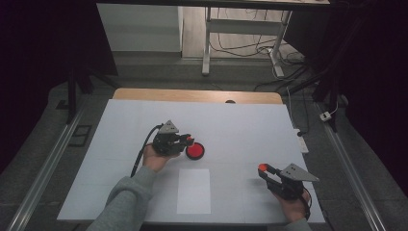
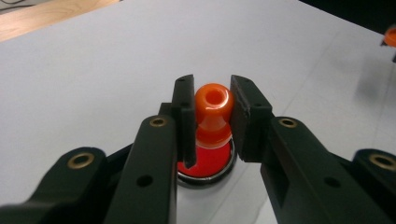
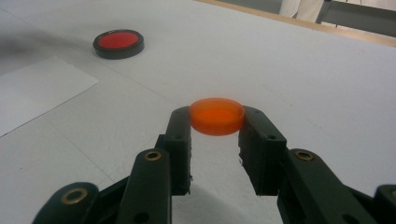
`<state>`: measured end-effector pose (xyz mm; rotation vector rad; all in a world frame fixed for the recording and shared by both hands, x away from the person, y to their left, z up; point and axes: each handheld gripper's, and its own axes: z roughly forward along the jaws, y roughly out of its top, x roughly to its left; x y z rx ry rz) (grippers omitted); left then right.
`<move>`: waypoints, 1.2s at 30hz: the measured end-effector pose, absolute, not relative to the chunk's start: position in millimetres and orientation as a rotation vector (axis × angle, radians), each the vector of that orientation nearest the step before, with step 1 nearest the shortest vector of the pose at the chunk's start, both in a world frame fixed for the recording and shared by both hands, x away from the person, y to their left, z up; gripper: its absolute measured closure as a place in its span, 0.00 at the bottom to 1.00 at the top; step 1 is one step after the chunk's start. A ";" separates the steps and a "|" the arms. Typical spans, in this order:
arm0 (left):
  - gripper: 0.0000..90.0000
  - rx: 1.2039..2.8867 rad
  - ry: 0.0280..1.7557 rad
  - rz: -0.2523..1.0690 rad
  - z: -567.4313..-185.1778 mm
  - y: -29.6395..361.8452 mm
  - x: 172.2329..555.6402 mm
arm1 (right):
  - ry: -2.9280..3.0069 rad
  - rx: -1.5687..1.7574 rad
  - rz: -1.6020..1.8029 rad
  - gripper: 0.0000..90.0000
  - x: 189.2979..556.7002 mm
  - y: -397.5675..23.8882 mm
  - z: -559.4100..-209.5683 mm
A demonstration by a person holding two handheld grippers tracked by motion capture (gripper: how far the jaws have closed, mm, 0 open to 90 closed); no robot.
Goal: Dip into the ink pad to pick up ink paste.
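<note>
Left claw [image 2: 212, 100] clamped on orange knob [image 2: 213, 105] above red dish [image 1: 195, 150] — right claw [image 3: 217, 122] clamped on orange cap [image 3: 216, 115], over the surface [image 1: 240, 130].

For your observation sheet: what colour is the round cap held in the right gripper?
Orange; the cap shows best in the right gripper view.
</note>
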<state>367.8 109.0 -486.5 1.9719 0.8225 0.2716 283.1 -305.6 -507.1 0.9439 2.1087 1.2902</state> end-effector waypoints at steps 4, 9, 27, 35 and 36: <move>0.81 1.975 0.800 0.292 -485.3 110.5 361.5 | 2.113 0.943 1.284 0.72 283.1 -304.8 -507.2; 0.81 1.963 0.786 0.283 -483.3 112.9 355.7 | 2.115 0.938 1.283 0.72 282.7 -304.0 -506.9; 0.80 1.925 0.745 0.253 -471.5 127.7 325.1 | 2.124 0.930 1.279 0.72 283.5 -302.2 -507.0; 0.80 1.910 0.739 0.240 -473.9 135.2 308.8 | 2.125 0.929 1.276 0.72 283.9 -301.8 -507.2; 0.80 1.910 0.735 0.232 -474.7 136.0 307.2 | 2.125 0.929 1.271 0.72 283.8 -301.7 -507.2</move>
